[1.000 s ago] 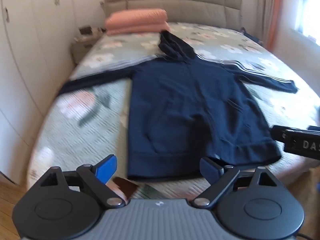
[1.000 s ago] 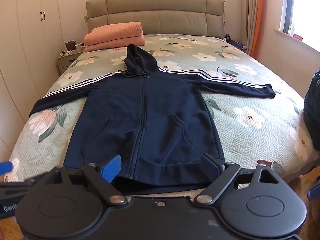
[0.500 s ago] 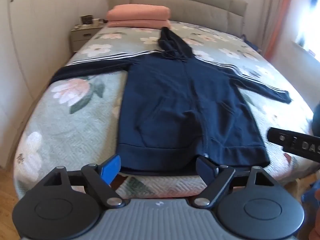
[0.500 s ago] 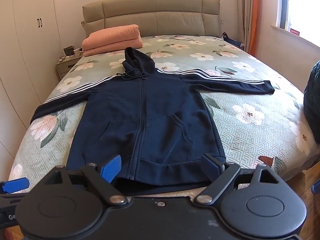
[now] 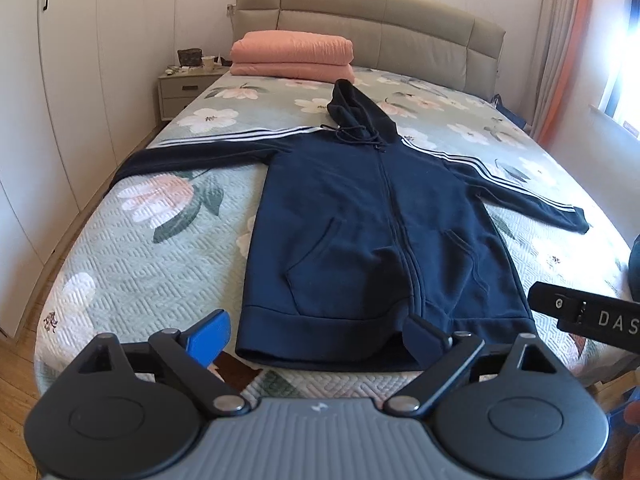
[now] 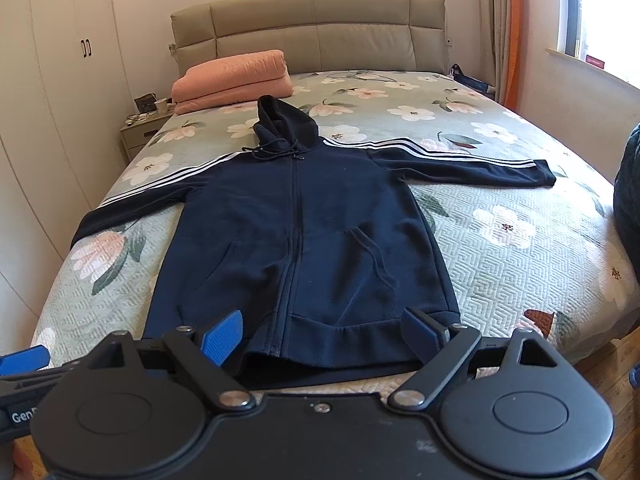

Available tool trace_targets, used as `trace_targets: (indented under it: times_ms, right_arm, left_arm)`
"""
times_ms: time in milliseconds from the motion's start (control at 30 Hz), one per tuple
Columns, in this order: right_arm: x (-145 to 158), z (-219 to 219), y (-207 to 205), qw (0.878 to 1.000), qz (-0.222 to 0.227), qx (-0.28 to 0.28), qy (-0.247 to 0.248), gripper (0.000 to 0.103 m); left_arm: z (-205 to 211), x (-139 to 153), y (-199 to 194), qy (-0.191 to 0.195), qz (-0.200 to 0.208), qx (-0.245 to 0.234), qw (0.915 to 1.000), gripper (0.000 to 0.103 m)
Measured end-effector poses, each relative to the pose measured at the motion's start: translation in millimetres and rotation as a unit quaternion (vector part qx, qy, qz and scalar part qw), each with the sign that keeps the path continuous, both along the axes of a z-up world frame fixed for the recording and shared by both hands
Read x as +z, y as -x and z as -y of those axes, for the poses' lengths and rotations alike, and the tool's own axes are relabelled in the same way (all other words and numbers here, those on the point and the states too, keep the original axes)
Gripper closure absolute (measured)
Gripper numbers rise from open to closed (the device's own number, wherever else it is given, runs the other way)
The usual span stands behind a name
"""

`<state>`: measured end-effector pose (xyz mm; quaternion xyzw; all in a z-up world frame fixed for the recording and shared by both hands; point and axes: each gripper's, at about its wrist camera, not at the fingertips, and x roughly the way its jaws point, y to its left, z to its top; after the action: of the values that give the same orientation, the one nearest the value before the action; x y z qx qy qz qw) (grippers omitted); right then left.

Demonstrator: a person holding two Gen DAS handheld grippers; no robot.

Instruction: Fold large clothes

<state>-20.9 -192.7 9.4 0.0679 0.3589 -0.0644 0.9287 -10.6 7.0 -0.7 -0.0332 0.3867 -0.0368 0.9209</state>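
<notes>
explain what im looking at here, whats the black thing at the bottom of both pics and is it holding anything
There is no robot. A person holds a hand tool in each hand, and each tool carries a wide-angle camera looking forward along its two fingers. The black shape at the bottom is that tool.

One picture comes from the left tongs, the other from the right tongs. Each tool also peeks into the edge of the other's picture.

Both point at a bed with a flowered cover. A dark blue hoodie lies flat on it, zipped, sleeves spread out, hood toward the headboard. A folded pink blanket sits behind it.

Both tongs are open, near the hoodie's bottom hem, and hold nothing. No fold has been made yet.
</notes>
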Motion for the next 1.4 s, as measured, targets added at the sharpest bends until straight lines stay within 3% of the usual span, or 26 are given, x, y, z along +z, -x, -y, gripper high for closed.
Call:
trace_targets:
  times_ms: [1400]
  right_arm:
    - [4.7,-10.1,12.1,1.0,0.001,0.01,-0.016,0.001]
  left_arm:
    - [-8.0,2.7,14.8,0.01,0.015,0.004,0.9998,0.008]
